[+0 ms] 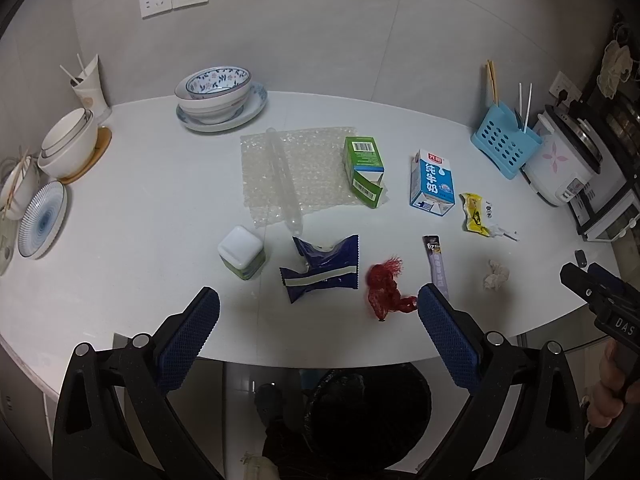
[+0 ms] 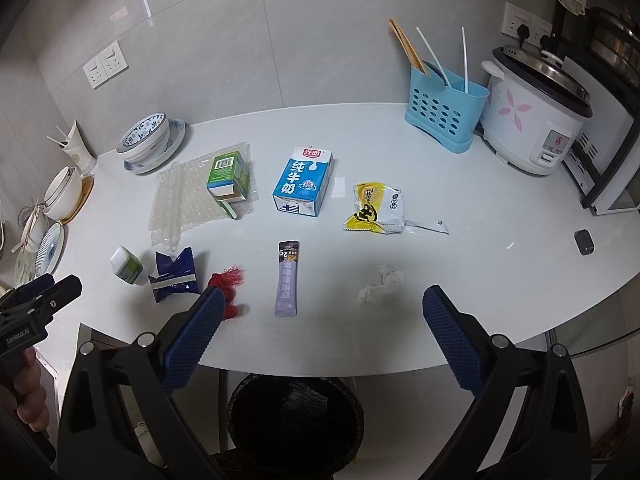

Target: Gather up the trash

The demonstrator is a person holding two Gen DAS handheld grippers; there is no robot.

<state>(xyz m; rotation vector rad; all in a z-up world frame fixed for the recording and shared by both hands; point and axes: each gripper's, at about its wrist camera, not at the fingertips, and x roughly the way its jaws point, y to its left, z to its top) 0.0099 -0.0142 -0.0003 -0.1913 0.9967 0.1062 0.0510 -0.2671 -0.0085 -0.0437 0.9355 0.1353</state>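
Observation:
Trash lies on the white counter point(image 1: 152, 208): bubble wrap point(image 1: 296, 172), a green carton point(image 1: 363, 164), a blue milk carton point(image 1: 432, 184), a yellow wrapper point(image 1: 474, 214), a blue wrapper point(image 1: 320, 272), red netting point(image 1: 386, 286), a purple sachet point(image 2: 288, 280), crumpled tissue point(image 2: 380, 284) and a small white-green tub point(image 1: 242, 252). A black-lined bin point(image 2: 296, 408) stands under the front edge. My left gripper point(image 1: 318, 304) is open and empty, above the front edge near the blue wrapper. My right gripper point(image 2: 320, 304) is open and empty near the sachet and tissue.
Bowls and plates point(image 1: 218, 96) stand at the back left, more dishes point(image 1: 68, 142) along the left edge. A blue utensil caddy point(image 2: 444, 116) and a rice cooker point(image 2: 536, 120) stand at the back right. A small dark object point(image 2: 584, 242) lies at the right.

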